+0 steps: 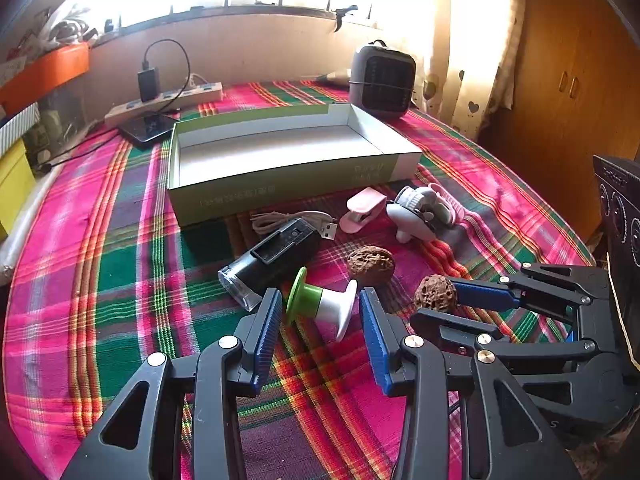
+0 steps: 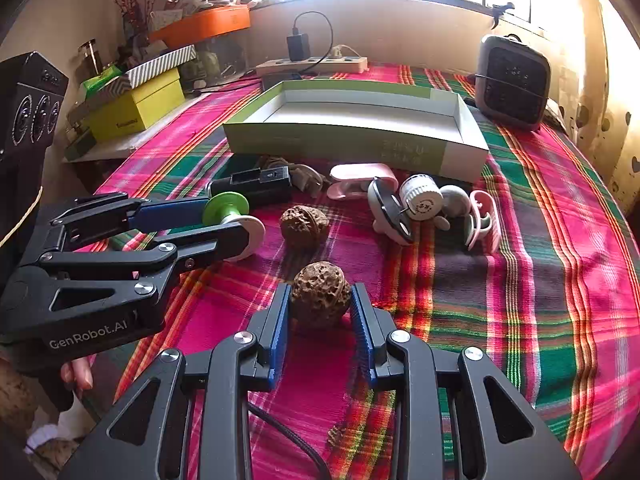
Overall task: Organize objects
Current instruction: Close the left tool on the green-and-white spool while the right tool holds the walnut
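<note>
The right gripper [image 2: 320, 304] had its blue pads clamped on a walnut [image 2: 319, 294], jaws narrow, the nut pinched squarely between the two fingertips just above the plaid cloth [image 2: 520, 320]. A solid hold, no gap on either side!

Over on the other side, the left gripper [image 1: 320, 308] stood wide, its jaws spread around the green-and-white spool [image 1: 322, 304]. The spool lay tipped on its side between the pads; seen from the right wrist, the two fingers ran on either side of it, but whether they pressed on it I could not tell.

Just ahead of the right claw sat a second walnut [image 2: 304, 224], loose on the cloth. Further ahead and to the left of that claw lay the black device [image 2: 256, 186] with a grey cable [image 2: 304, 176] bunched behind it. Ahead and to the right: a pink clip [image 2: 360, 180], a small grey-and-white toy [image 2: 408, 208], and a pink-and-grey comb-like piece [image 2: 482, 220] beside it, all close together.

Beyond that whole cluster, well ahead of both claws, stood the open green-and-white box [image 2: 340, 140], its near wall facing the grippers. Behind it, a grey heater [image 2: 512, 80] off to the right and a power strip [image 2: 312, 65] with a black charger [image 2: 298, 46] plugged in at the far edge.

Fingertips of a hand [image 2: 78, 374] showed under the left gripper's body.
</note>
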The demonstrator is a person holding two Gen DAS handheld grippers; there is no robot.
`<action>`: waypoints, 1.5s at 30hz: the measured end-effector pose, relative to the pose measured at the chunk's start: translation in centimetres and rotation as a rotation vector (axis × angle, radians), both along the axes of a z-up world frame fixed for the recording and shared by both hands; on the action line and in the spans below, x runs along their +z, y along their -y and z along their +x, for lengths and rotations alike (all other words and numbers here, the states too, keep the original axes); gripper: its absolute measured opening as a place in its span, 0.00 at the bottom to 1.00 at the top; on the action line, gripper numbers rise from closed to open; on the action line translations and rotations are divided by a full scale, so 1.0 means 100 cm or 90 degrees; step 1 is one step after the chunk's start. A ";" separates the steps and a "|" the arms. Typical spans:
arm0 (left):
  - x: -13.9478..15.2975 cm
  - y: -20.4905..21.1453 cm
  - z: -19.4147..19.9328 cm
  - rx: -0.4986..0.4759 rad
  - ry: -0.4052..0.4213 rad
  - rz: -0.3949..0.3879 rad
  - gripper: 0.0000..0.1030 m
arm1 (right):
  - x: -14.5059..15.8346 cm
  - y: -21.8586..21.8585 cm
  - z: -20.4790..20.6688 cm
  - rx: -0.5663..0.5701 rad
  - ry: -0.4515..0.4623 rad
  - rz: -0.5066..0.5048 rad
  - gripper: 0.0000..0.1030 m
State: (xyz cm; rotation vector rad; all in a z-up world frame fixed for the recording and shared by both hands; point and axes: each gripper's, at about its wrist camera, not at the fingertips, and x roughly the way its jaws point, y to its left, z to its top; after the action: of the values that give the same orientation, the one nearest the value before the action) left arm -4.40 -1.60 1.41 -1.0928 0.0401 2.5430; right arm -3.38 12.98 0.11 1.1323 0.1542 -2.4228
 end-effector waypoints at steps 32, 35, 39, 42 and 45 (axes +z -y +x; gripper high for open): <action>-0.008 -0.006 -0.016 0.032 0.042 -0.003 0.33 | 0.000 -0.003 -0.005 0.001 0.001 -0.008 0.30; -0.008 -0.005 -0.016 0.034 0.044 0.003 0.32 | 0.000 -0.002 -0.005 0.001 0.001 -0.007 0.30; -0.008 -0.006 -0.015 0.034 0.045 0.000 0.32 | 0.000 -0.002 -0.005 0.001 0.001 -0.007 0.30; -0.007 -0.006 -0.014 0.037 0.042 0.001 0.32 | 0.000 -0.003 -0.005 0.000 0.001 -0.008 0.30; -0.002 -0.005 -0.011 0.039 0.030 0.005 0.32 | 0.001 -0.002 -0.006 0.000 0.001 -0.012 0.30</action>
State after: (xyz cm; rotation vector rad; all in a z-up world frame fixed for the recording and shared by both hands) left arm -5.51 -1.08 1.24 -1.1672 -0.0172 2.5683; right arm -3.95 13.22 0.17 1.1267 0.1310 -2.4189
